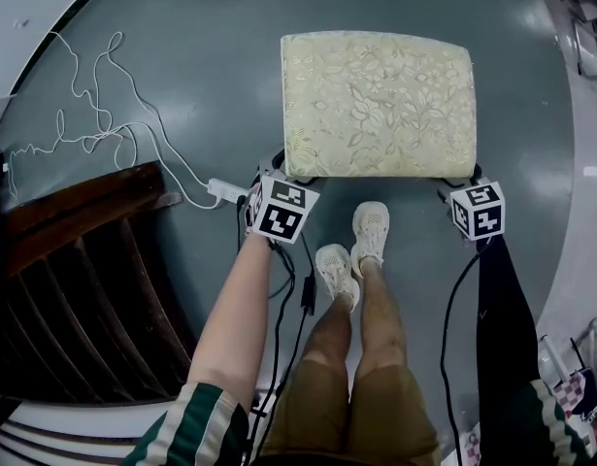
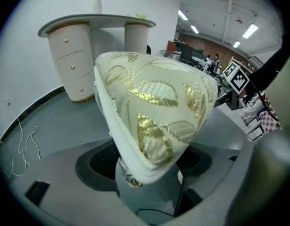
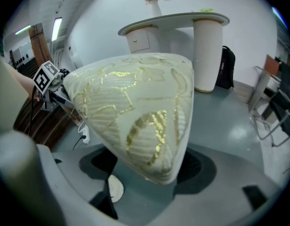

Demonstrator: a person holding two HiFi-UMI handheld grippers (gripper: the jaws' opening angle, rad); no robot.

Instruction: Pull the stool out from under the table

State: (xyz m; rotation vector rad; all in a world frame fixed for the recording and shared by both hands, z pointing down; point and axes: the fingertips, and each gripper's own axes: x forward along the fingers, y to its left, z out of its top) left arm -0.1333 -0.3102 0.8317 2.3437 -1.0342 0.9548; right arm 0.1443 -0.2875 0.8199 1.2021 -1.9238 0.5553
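The stool [image 1: 376,105] has a cream cushion with a gold leaf pattern and stands on the grey floor, away from the white curved table [image 2: 97,22]. My left gripper [image 1: 276,166] is at its near left corner. In the left gripper view that cushion corner [image 2: 154,102] fills the gap of the left gripper [image 2: 152,166], and both pads press on it. My right gripper [image 1: 463,180] is at the near right corner. There the cushion [image 3: 135,107] sits wedged the same way in the right gripper [image 3: 149,171].
The person's feet [image 1: 351,250] stand just behind the stool, between the grippers. A white cable and power strip [image 1: 225,190] lie to the left, beside dark wooden slats [image 1: 75,260]. A black bag [image 3: 225,67] leans by the table [image 3: 182,20]; a metal chair [image 3: 277,102] stands right.
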